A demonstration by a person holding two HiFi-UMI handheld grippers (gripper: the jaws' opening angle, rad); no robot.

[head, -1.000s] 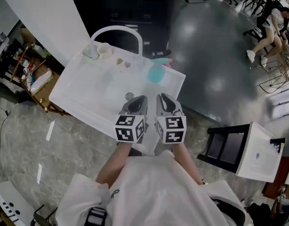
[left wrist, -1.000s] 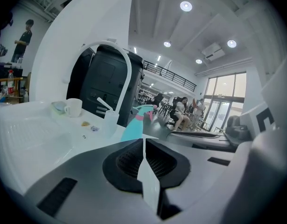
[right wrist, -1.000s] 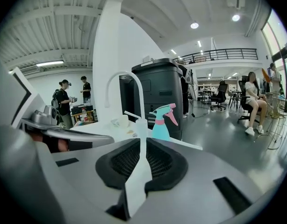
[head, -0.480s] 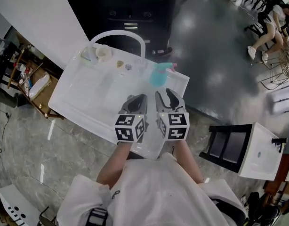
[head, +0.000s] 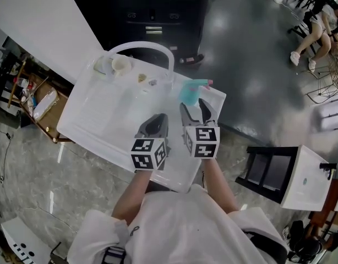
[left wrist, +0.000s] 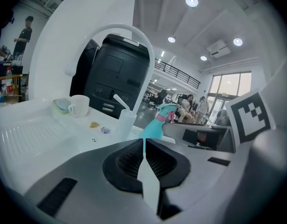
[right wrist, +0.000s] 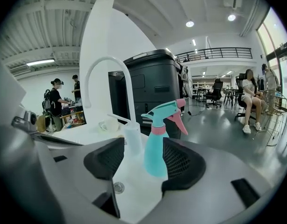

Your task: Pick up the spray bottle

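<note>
Spray bottle [right wrist: 157, 143] stands before down-tilted right gripper [right wrist: 142, 158], fingers [right wrist: 186, 164] opening.

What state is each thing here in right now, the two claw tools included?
spray bottle: standing upright, not gripped.
right gripper: jaws opening, bottle framed between them, untouched.
left gripper: jaws shut, nothing in them.
faucet: no water seen running.
mug: upright near the faucet's base.
</note>
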